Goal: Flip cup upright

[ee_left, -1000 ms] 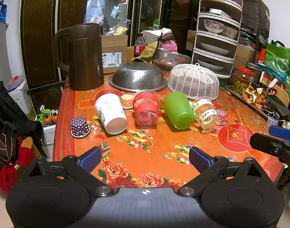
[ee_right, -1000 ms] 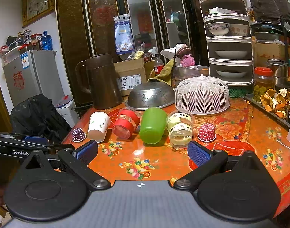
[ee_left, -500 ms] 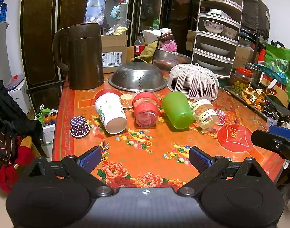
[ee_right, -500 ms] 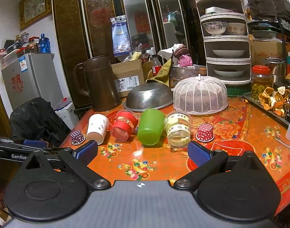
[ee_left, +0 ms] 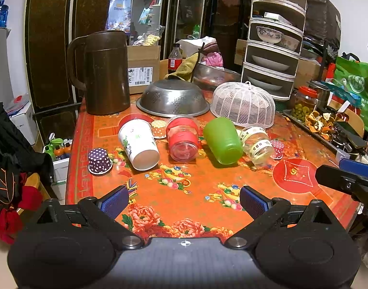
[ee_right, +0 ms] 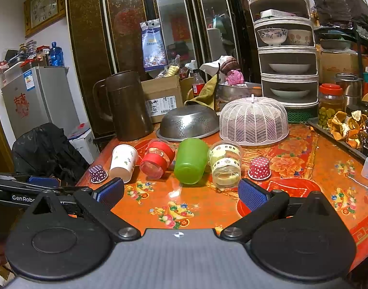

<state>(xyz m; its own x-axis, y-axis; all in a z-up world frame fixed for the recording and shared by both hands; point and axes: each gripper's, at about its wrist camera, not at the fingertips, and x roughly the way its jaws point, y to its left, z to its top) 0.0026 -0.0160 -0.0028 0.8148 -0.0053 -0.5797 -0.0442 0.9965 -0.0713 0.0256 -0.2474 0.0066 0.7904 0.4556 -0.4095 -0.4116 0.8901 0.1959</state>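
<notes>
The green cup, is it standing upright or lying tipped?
Tipped: the green cup lies on its side on the table, closed bottom facing the camera.

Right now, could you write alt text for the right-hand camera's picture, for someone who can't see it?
Four cups lie tipped on their sides in a row on an orange flowered table: a white paper cup, a red cup, a green cup and a clear jar. The open right gripper hovers in front, holding nothing. Behind stand a brown jug and a metal strainer.

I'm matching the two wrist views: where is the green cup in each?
Left wrist: green cup lies on its side right of centre, between the red-banded glass cup and the clear jar.
Right wrist: green cup at centre.
Shared landmark: white mesh food cover behind it.
</notes>
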